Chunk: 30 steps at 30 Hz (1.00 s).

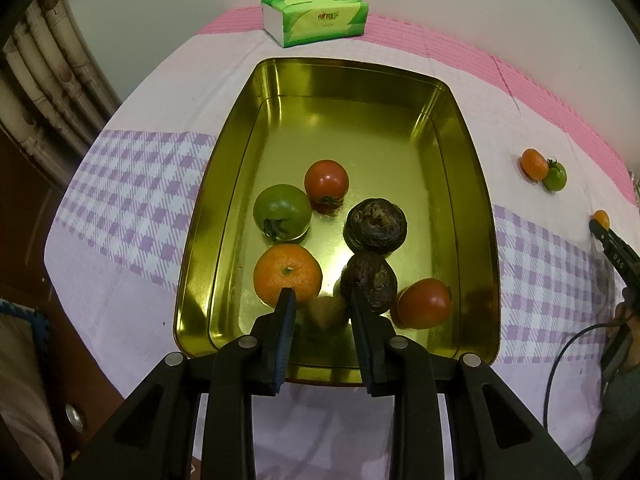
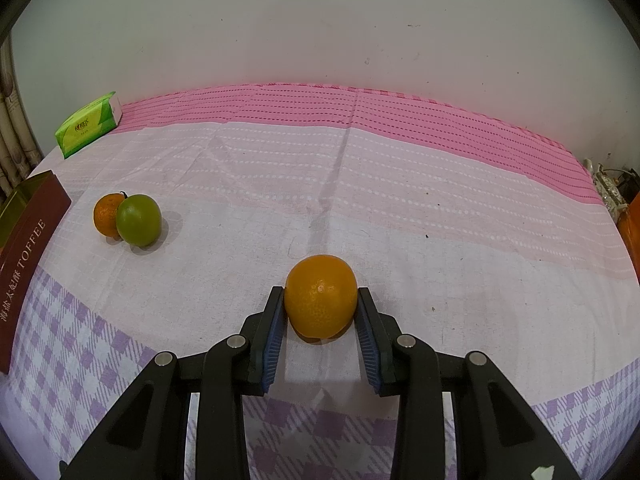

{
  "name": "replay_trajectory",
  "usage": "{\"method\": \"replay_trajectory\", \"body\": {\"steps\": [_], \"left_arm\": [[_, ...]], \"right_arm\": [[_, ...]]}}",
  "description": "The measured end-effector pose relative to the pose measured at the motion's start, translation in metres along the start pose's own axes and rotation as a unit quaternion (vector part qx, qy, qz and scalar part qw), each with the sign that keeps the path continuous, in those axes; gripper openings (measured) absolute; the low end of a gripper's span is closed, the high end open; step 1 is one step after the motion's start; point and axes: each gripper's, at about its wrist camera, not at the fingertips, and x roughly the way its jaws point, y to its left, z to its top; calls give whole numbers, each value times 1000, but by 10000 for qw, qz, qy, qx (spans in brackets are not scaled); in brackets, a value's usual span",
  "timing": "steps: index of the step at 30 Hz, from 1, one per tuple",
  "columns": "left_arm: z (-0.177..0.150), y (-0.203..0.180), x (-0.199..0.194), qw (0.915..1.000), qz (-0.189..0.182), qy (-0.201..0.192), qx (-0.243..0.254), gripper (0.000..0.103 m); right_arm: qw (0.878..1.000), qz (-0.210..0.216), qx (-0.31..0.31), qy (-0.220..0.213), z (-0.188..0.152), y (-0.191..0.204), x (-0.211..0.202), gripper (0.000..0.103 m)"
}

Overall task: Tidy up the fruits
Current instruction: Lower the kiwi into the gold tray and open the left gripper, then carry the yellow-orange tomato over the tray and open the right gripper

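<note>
The right tool (image 2: 321, 316) is seen pinching an orange (image 2: 321, 297) that rests on the worktop (image 2: 440, 240); ahead to its left, a green fruit (image 2: 139, 220) touches a small orange (image 2: 105, 215). The left tool (image 1: 322, 312) is spread, nothing gripped, a blurred brownish fruit (image 1: 328, 312) between its fingers inside the gold tin (image 1: 472, 184), with further fruits beyond.

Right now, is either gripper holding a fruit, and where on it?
The right gripper clasps the orange across its two sides, low on the cloth. The left gripper is open above the gold tin, holding nothing.
</note>
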Motion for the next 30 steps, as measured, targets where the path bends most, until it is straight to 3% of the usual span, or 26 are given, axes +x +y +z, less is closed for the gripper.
{"method": "replay_trajectory", "body": {"steps": [13, 16, 19, 30], "left_arm": [[1, 4, -2, 9999, -83, 18, -121, 34], [1, 7, -4, 9998, -103, -9, -196, 41], [3, 7, -8, 9997, -70, -101, -193, 50], [7, 10, -31, 9987, -52, -490, -127, 53]], "right_arm": [[10000, 31, 20, 5, 0, -2, -1, 33], [10000, 33, 18, 5, 0, -2, 0, 33], [10000, 44, 23, 5, 1, -2, -1, 33], [10000, 65, 38, 12, 6, -1, -6, 30]]}}
